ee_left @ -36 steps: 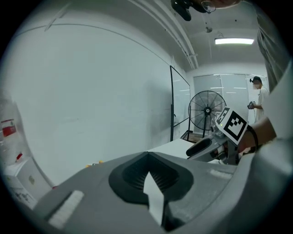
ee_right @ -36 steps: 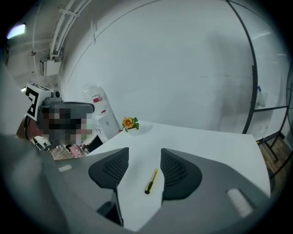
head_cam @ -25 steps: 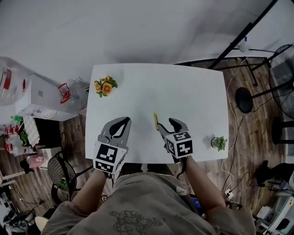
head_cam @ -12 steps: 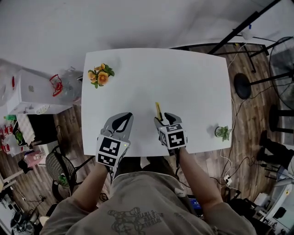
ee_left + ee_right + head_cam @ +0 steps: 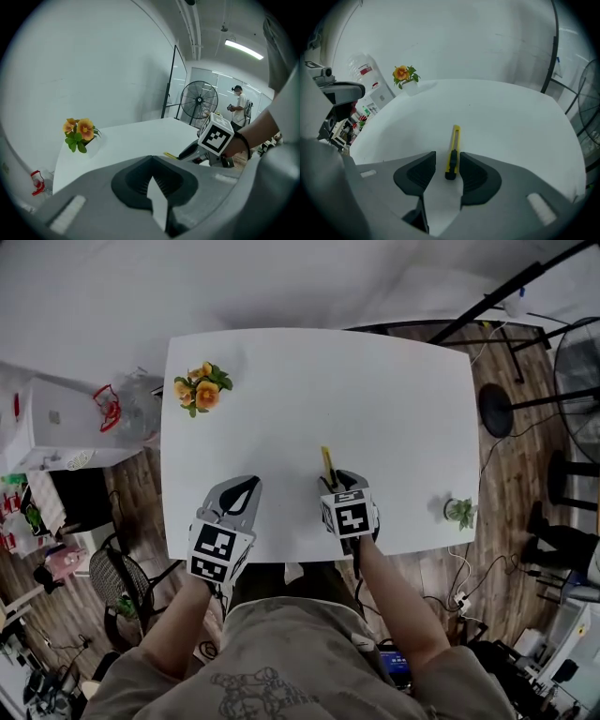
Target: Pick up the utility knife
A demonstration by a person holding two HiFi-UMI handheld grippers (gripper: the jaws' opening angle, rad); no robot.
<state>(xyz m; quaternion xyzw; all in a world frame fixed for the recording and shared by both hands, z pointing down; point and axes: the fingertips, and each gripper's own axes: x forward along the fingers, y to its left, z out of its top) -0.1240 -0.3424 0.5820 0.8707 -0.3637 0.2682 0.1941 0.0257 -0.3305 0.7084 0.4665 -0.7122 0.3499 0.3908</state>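
Note:
A yellow and black utility knife (image 5: 327, 462) lies on the white table (image 5: 309, 381), near its front edge and pointing away from me. My right gripper (image 5: 335, 480) points steeply down over the knife's near end. In the right gripper view the knife (image 5: 453, 149) lies between the two pads, close to the right one, with a gap to the left one. The right gripper (image 5: 448, 158) is open and its jaws have just been closing. My left gripper (image 5: 246, 487) hovers low over the table to the left, shut and holding nothing (image 5: 151, 159).
An orange flower pot (image 5: 199, 390) stands at the table's far left corner. A small green plant (image 5: 459, 512) sits by the right front edge. A fan (image 5: 199, 101), a black stand (image 5: 497, 413) and a person (image 5: 240, 101) are off to the right.
Both grippers have sunk toward the table. The right gripper has come down over the knife's near end and its jaws have narrowed around it. The knife has not moved.

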